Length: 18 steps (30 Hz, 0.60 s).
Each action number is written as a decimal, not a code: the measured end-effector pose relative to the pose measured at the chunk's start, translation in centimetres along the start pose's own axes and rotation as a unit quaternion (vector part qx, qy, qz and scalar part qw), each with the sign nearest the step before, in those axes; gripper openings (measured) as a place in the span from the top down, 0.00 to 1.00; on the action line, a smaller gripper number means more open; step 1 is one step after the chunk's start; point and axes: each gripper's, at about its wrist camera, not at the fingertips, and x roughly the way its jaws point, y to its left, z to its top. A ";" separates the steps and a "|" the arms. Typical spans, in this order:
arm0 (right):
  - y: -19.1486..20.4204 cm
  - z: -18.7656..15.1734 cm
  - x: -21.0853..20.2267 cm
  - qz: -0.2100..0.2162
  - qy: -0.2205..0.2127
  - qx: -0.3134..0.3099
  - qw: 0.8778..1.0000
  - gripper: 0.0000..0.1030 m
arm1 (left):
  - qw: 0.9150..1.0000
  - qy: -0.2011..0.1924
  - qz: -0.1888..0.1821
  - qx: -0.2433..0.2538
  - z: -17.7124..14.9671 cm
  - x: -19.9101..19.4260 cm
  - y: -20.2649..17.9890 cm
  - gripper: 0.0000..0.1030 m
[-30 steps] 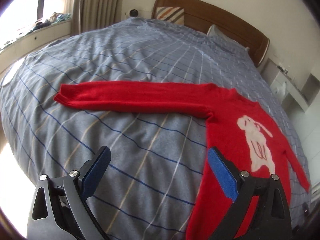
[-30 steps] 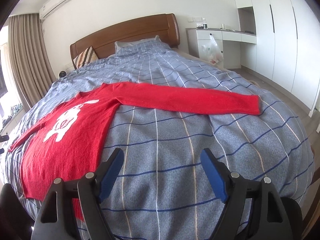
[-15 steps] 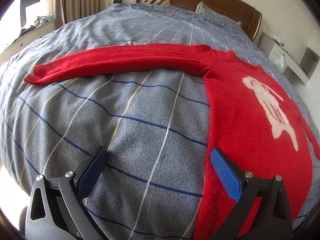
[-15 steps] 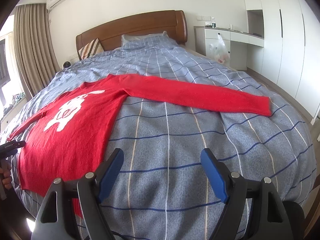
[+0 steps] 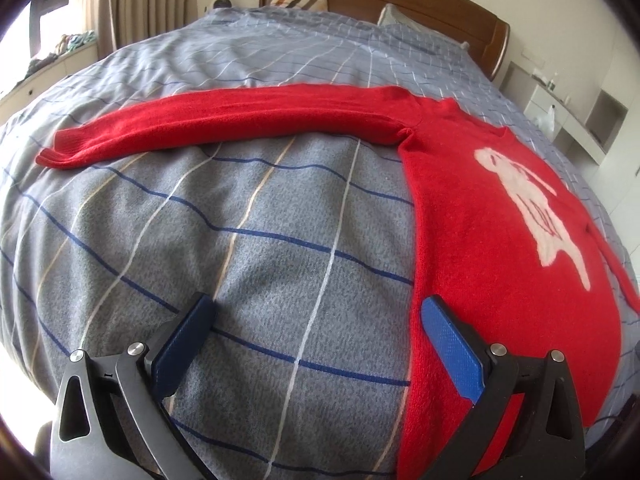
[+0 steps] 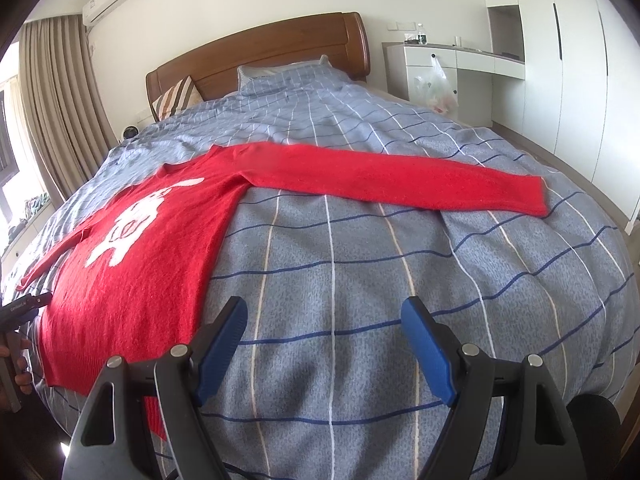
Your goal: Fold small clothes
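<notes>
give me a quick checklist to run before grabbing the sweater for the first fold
1. Red sweater lies flat, front up, on the bed: ok.
2. Left sleeve stretched straight out: ok.
3. Right sleeve stretched straight out: ok.
4. Left gripper open and holding nothing, its right finger over the sweater's side edge: ok.
5. Right gripper open and holding nothing, over bare duvet beside the sweater: ok.
6. Fingers touching the fabric: cannot tell.

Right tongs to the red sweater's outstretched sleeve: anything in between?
Nothing: only bare blue-checked duvet between right tongs and sleeve, per right wrist view.
</notes>
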 end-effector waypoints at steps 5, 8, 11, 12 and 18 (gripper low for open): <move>0.1 -0.1 0.0 0.001 0.000 -0.004 1.000 0.23 | 1.000 -0.002 0.002 0.002 -0.1 0.0 -0.2 0.00; 0.2 -0.1 0.0 0.002 0.001 -0.008 1.000 0.23 | 1.000 -0.001 0.007 0.008 -0.2 0.0 -0.4 0.00; 0.5 -0.1 0.2 0.003 0.003 -0.011 1.000 0.23 | 1.000 -0.001 0.012 0.016 -0.2 0.1 -0.6 0.00; 0.5 -0.1 0.2 0.004 0.003 -0.012 1.000 0.23 | 1.000 -0.001 0.013 0.017 -0.2 0.1 -0.7 0.00; 1.1 -0.1 0.4 0.007 0.007 -0.015 1.000 0.23 | 0.999 -0.004 0.022 0.025 -0.3 0.2 -1.0 0.00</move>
